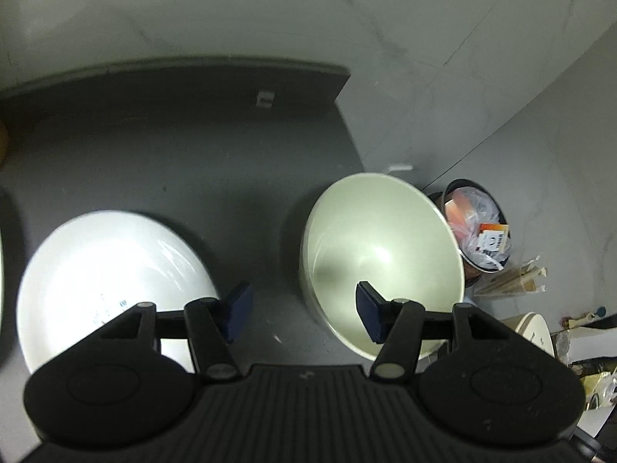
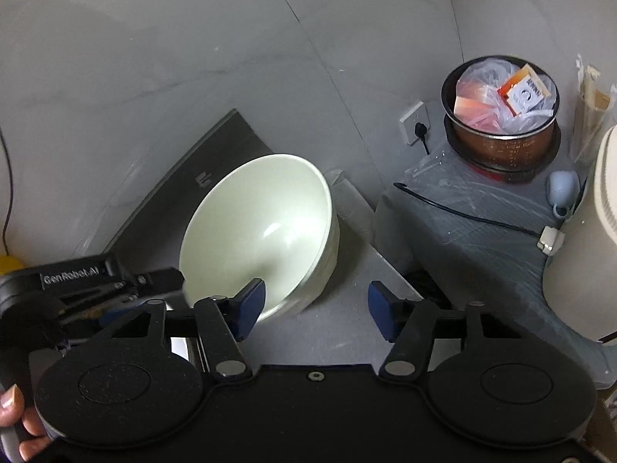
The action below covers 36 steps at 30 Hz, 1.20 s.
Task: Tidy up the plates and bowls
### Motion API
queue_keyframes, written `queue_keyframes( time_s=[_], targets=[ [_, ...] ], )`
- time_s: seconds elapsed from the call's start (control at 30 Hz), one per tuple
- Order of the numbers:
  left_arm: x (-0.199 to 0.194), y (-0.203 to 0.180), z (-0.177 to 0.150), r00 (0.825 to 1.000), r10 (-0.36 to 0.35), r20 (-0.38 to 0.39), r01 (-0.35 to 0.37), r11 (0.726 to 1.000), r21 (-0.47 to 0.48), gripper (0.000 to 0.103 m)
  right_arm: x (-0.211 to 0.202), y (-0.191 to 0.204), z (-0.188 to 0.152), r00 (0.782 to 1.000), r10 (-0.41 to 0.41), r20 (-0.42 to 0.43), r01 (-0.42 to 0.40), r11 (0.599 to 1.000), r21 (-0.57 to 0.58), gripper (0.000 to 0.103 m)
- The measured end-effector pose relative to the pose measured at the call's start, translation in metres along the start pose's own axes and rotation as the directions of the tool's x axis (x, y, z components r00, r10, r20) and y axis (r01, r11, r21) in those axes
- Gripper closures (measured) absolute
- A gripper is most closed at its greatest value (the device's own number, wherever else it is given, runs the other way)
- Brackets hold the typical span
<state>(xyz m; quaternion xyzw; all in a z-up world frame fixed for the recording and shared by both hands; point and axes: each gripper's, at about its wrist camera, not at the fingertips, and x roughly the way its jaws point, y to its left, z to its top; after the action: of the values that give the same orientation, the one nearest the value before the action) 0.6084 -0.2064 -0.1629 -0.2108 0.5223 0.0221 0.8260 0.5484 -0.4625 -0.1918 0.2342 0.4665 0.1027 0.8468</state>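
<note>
A pale green bowl (image 1: 381, 254) stands at the right end of a dark slab (image 1: 185, 154), and a white plate (image 1: 112, 270) lies to its left. My left gripper (image 1: 304, 310) is open astride the bowl's near left wall, one pad inside and one outside, neither pressing. In the right wrist view the bowl (image 2: 262, 223) appears to rest on other bowls. My right gripper (image 2: 314, 308) is open across its near right rim, the left pad over the inside and the right pad clear outside. The left tool's black housing (image 2: 73, 274) reaches the bowl's left rim.
A metal pot (image 2: 501, 115) stuffed with plastic bags stands on the grey counter (image 2: 462, 231) to the right, beside a wall socket (image 2: 414, 121). A white appliance (image 2: 594, 239) and wrapped chopsticks (image 2: 590, 92) are at the far right. A person's fingers (image 2: 15, 405) hold the left tool.
</note>
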Motion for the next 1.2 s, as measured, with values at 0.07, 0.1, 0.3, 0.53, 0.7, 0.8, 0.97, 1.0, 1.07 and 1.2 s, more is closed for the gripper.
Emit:
queue_keyframes(
  time_s=[0.07, 0.1, 0.3, 0.53, 0.7, 0.8, 0.97, 1.0, 1.07, 1.2],
  targets=[
    [0.005, -0.004, 0.003, 1.000, 0.021, 0.003, -0.021, 1.000, -0.004, 0.048, 0.006, 0.000, 0.003, 1.000, -0.004, -0.003, 0.004, 1.000, 0.003, 0.048],
    [0.007, -0.005, 0.004, 1.000, 0.018, 0.012, -0.018, 1.000, -0.007, 0.048, 0.009, 0.000, 0.004, 1.000, -0.006, -0.006, 0.006, 1.000, 0.002, 0.048],
    [0.029, -0.008, 0.008, 0.999, 0.041, -0.020, -0.042, 0.998, -0.055, 0.062, 0.030, -0.001, 0.008, 0.997, -0.064, -0.036, 0.064, 0.998, 0.000, 0.054],
    [0.043, -0.003, 0.002, 0.997, 0.019, -0.072, -0.028, 0.991, -0.129, 0.093, 0.031, 0.014, 0.006, 0.997, -0.068, -0.035, 0.066, 0.996, -0.061, 0.082],
    [0.025, -0.002, -0.004, 0.998, 0.012, -0.058, -0.018, 0.993, -0.118, 0.093, 0.016, 0.017, 0.002, 0.999, -0.049, -0.010, 0.048, 0.996, -0.079, 0.082],
    [0.012, 0.000, -0.006, 0.999, 0.004, -0.052, -0.010, 0.993, -0.118, 0.093, 0.004, 0.022, 0.000, 0.999, -0.037, 0.001, 0.037, 0.997, -0.073, 0.082],
    [-0.016, 0.002, -0.010, 1.000, -0.007, -0.016, 0.005, 0.994, -0.107, 0.093, -0.016, 0.033, -0.005, 0.999, -0.024, 0.024, 0.026, 0.997, -0.074, 0.082],
    [-0.022, 0.003, -0.011, 1.000, -0.012, -0.009, 0.010, 0.994, -0.106, 0.093, -0.020, 0.035, -0.007, 0.999, -0.023, 0.028, 0.025, 0.997, -0.076, 0.082],
    [-0.032, 0.005, -0.011, 1.000, -0.020, 0.002, 0.020, 0.995, -0.100, 0.093, -0.029, 0.041, -0.011, 0.999, -0.020, 0.041, 0.023, 0.997, -0.079, 0.082],
    [-0.049, 0.011, -0.017, 0.999, -0.032, 0.012, 0.033, 0.996, -0.086, 0.093, -0.046, 0.049, -0.017, 0.998, -0.001, 0.067, 0.006, 0.997, -0.075, 0.082]
  ],
)
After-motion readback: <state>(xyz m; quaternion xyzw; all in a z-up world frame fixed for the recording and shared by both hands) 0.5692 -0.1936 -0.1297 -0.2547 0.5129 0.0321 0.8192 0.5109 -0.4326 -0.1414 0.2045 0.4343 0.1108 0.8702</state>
